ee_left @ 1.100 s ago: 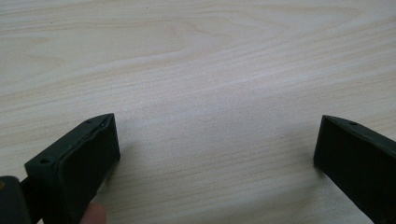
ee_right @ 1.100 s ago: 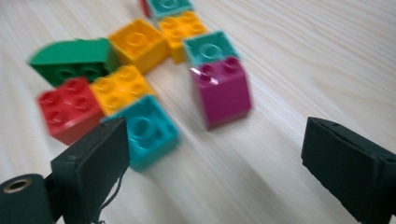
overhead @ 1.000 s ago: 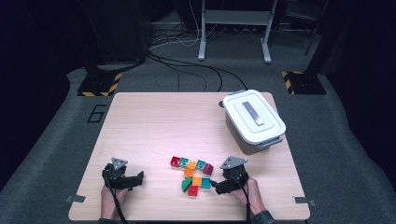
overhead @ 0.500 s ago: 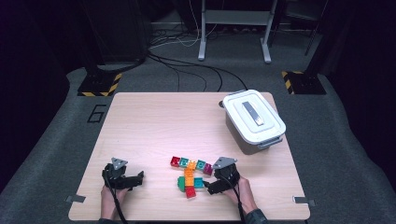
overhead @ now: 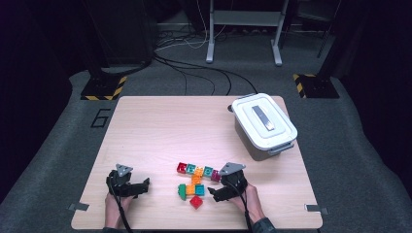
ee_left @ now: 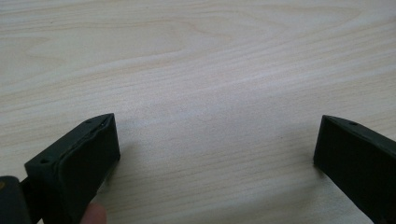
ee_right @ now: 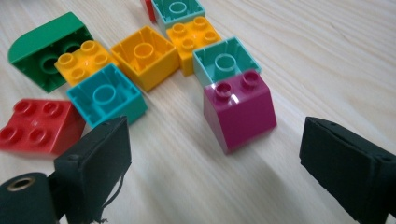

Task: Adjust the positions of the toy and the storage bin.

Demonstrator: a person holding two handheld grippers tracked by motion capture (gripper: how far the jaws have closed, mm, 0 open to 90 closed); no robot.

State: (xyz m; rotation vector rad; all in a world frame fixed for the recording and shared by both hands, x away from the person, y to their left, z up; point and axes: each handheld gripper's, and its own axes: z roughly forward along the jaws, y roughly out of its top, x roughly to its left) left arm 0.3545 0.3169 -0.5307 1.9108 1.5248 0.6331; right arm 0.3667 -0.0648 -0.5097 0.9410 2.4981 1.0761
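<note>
Pale wooden table (overhead: pixel 160 131) — right gripper (ee_right: pixel 215 154), jaws apart, approaches the purple block (ee_right: pixel 239 116); next it needs centring, then closing.

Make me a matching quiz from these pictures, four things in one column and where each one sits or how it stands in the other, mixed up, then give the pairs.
Things:
1. white lidded box
2. purple sloped brick
3. left gripper
4. green rounded brick

Places or states:
A. open over bare wood, nothing between its jaws
B. far right part of the table
C. just ahead of the right gripper, in line with the gap between its open jaws
D. at the brick cluster's edge, touching a yellow brick

Pairs: 1-B, 2-C, 3-A, 4-D
</note>
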